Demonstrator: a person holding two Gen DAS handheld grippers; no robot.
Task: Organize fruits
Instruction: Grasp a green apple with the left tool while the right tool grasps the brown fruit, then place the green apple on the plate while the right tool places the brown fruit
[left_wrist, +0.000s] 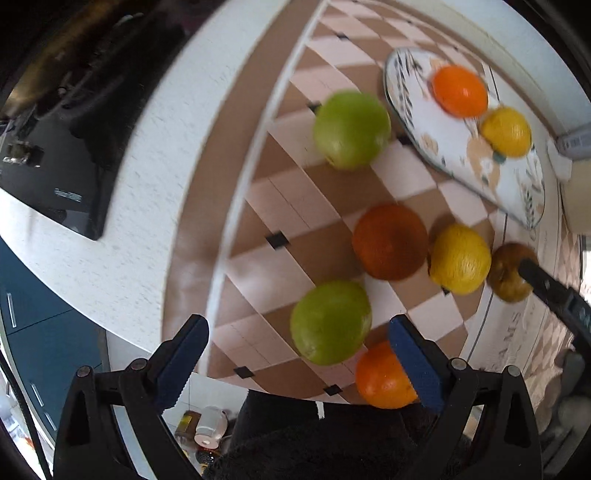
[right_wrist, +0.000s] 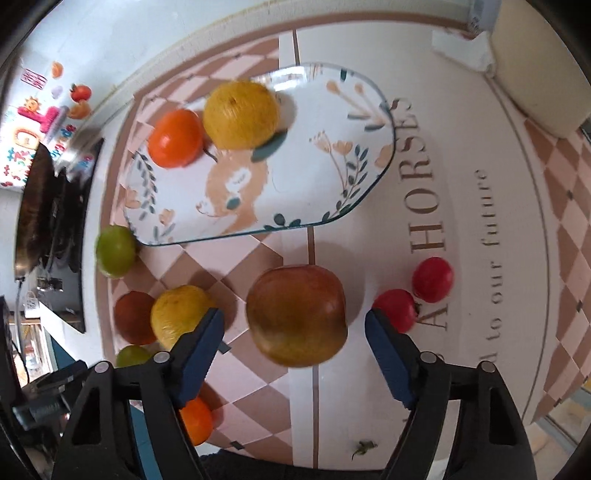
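Note:
A floral plate (right_wrist: 295, 177) holds an orange (right_wrist: 175, 138) and a lemon (right_wrist: 240, 114); the plate also shows in the left wrist view (left_wrist: 443, 140). My right gripper (right_wrist: 295, 343) is open, its jaws on either side of a brownish apple (right_wrist: 297, 314), not touching it. My left gripper (left_wrist: 299, 354) is open around a green apple (left_wrist: 330, 321), with an orange (left_wrist: 384, 376) by its right finger. On the mat lie another green apple (left_wrist: 351, 129), a dark orange (left_wrist: 389, 242), a lemon (left_wrist: 460, 258) and two red tomatoes (right_wrist: 432, 278), (right_wrist: 393, 308).
A checkered mat (left_wrist: 280, 206) covers the white counter (left_wrist: 129, 192). A black stove (left_wrist: 55, 147) sits at the left. A cream container (right_wrist: 535, 74) stands at the far right corner. The right gripper's finger (left_wrist: 546, 284) shows beside the brownish apple (left_wrist: 511, 271).

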